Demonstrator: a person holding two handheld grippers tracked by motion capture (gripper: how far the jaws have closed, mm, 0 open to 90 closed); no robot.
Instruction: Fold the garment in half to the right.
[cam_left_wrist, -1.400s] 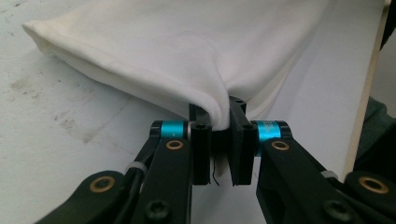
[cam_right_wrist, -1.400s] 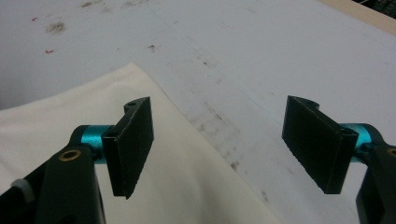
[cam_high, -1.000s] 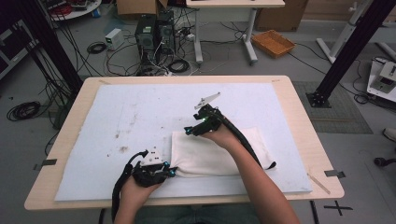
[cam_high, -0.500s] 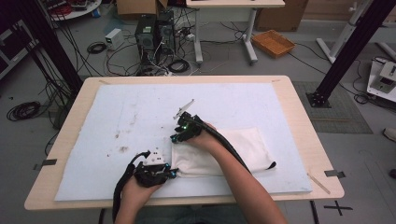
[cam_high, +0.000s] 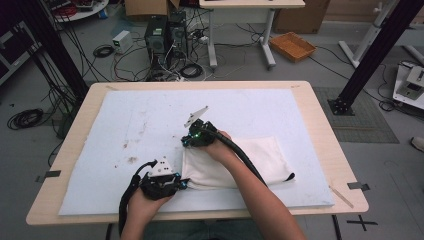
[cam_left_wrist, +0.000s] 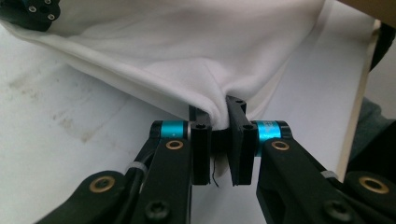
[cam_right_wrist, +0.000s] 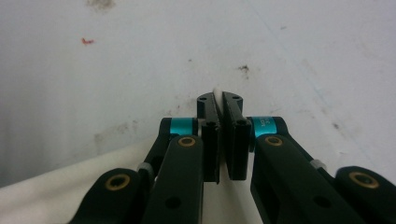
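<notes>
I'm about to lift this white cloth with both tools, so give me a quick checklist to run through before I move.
1. Left tool shut on the white cloth: ok, fabric is pinched between its jaws in the left gripper view.
2. Right tool shut on the cloth: ok, its jaws have just closed and a sliver of white fabric sits between them.
3. How much fabric the right tool holds: cannot tell, only a thin edge peeks out.
4. The two grips at separate corners on the cloth's left side: ok.
5. White mat around the cloth free of obstacles: ok, only stains.
6. Cable off the cloth: not ok, it trails across it.
</notes>
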